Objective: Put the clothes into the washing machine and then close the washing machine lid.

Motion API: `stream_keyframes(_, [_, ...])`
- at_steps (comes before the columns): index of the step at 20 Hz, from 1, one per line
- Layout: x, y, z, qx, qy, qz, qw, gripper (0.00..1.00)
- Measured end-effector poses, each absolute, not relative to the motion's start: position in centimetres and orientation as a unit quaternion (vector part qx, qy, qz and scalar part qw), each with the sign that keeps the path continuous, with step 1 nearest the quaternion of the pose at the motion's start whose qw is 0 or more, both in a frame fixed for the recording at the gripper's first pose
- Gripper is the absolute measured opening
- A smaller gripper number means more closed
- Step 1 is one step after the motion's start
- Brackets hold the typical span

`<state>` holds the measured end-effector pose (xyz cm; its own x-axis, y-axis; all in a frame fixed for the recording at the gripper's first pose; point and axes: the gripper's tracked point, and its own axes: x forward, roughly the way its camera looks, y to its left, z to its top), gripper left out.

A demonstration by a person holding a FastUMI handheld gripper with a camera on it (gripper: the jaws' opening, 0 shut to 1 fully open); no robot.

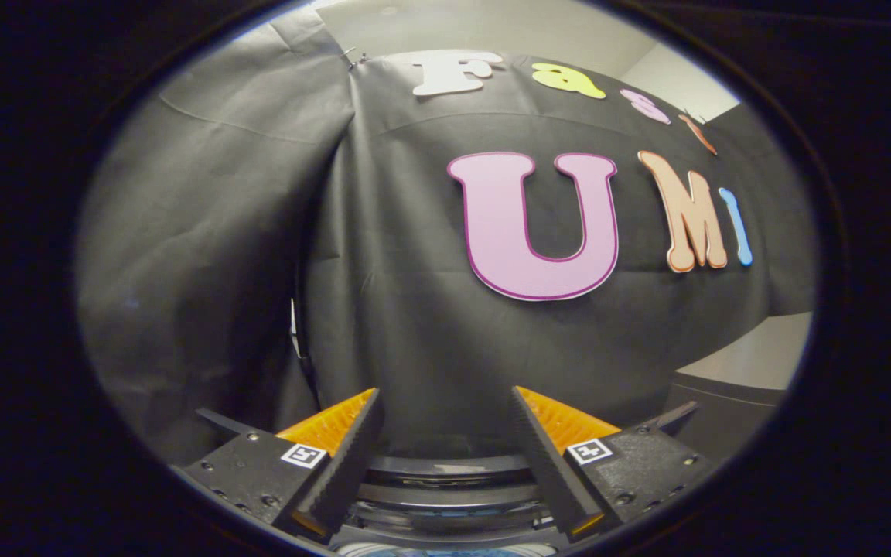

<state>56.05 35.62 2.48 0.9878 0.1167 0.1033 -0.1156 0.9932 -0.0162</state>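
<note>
Below the spread jaws (nothing between them), the washing machine lid (445, 473).

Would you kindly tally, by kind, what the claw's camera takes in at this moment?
Claw, open with nothing between its fingers: 1
Washing machine, its curved top below and between the fingers: 1
Black cloth wall beyond the fingers: 1
Clothes: 0
Total: 3

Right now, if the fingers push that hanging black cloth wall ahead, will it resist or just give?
The hanging black cloth wall shows folds and creases, so it is probably floppy and would give rather than resist. Its matte weave looks unlikely to be slippery. The gripper is open, its fingers holding nothing, above a round glossy rim.
</note>
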Motion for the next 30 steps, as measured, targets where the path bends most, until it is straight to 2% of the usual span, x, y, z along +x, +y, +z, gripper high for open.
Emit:
stream_keyframes(17, [55.96, 36.11, 3.15, -0.007, -0.079, 0.082, 0.993, 0.98])
stream_keyframes(21, [55.79, 35.61, 3.01, -0.007, -0.071, 0.062, 0.995, 0.97])
stream_keyframes(30, [55.82, 35.96, 2.93, -0.002, -0.064, 0.063, 0.996, 0.97])
